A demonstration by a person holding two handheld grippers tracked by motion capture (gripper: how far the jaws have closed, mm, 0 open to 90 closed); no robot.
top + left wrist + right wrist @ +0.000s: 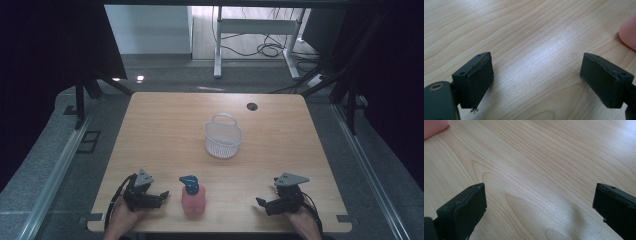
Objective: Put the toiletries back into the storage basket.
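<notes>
My left gripper (161, 196) has its two black jaws spread wide over bare wood, nothing between them; in the left gripper view (537, 80) a rounded pink edge sits just past the right jaw. My right gripper (261, 202) is likewise gaping, both jaws apart and holding nothing; the right gripper view (540, 212) shows wood grain between them and a pink corner at the upper left. Each gripper rests low near the table's near edge, my hands behind them.

Between the two grippers stands one pink plastic bottle with a blue spout-shaped cap (192, 196), upright, just beside my left gripper and well apart from my right.

Farther out, near the middle of the light wooden table (165, 125), sits one white mesh basket with a hoop handle (223, 136). I see nothing inside it.
</notes>
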